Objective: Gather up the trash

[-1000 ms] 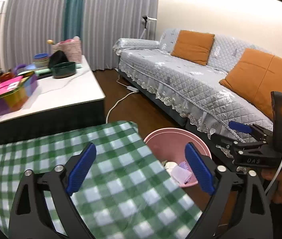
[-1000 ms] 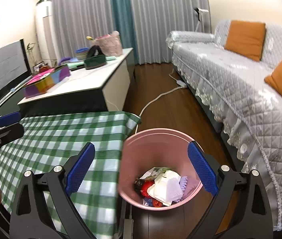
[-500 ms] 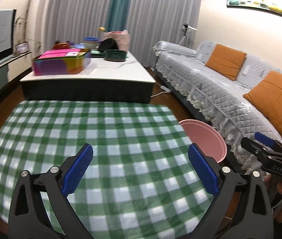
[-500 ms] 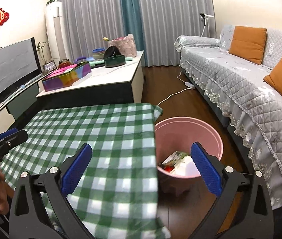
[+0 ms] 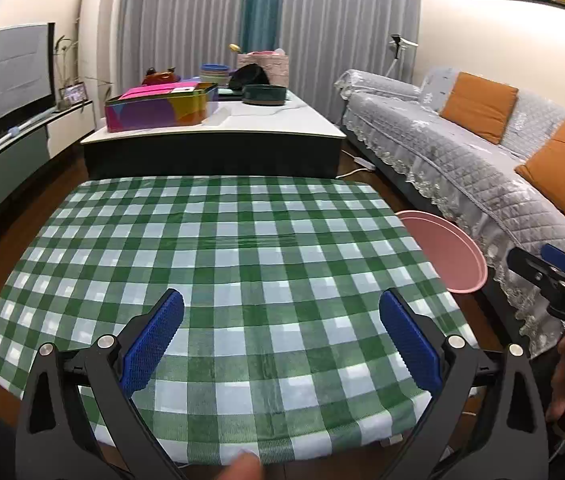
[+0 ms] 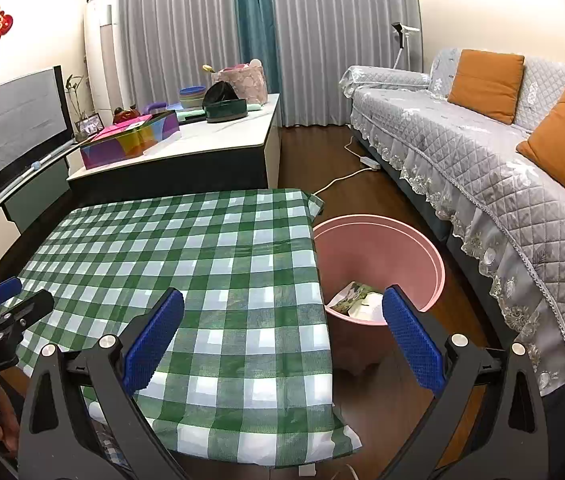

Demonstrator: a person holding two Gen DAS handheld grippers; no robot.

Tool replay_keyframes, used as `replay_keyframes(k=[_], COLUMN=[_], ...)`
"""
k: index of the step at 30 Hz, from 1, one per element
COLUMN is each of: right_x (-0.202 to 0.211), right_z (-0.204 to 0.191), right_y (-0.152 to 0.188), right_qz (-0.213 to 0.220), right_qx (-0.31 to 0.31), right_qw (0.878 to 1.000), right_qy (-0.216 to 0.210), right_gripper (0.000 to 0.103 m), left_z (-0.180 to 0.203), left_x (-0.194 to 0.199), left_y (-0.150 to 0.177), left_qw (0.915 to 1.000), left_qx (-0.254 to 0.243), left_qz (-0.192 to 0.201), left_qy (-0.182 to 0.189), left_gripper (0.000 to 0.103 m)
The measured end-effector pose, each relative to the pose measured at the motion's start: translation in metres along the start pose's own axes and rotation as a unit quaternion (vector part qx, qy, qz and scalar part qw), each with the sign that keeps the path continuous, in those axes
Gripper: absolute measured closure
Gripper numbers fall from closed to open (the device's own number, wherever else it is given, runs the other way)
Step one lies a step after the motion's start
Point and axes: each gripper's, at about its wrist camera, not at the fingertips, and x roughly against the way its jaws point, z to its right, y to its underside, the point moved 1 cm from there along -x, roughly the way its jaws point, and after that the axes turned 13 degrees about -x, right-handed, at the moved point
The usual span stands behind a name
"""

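Beside the right gripper's [image 6: 282,334] spread jaws, seemingly paper trash [image 6: 352,295] in the pink bin [image 6: 434,260].

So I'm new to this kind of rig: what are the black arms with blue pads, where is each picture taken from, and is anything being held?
There is no robot here. A person holds a two-finger tool in each hand, and each tool has a fisheye camera looking along its fingers. One picture comes from the left gripper, the other from the right gripper; each also shows the other tool at its edge. Both sets of jaws stand wide open with nothing between them; the left has just been opening. Below lies a green checked tablecloth with nothing on it. Beside it stands a pink bin with some trash inside.
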Motion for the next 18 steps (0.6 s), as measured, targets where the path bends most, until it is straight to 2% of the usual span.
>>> replay_keyframes(k=[18], right_x=[-0.029], right_z=[-0.015], right_y=[0.003], right_qz=[-0.018], right_qx=[0.012], right_qw=[1.0], right_qy=[0.009], right_gripper=[0.005], left_z=[-0.001], left_x=[-0.02], left_y=[0.005], left_qw=[0.9995], left_qx=[0.012], left_qz=[-0.019], left_qy=[-0.019], left_gripper=[0.008])
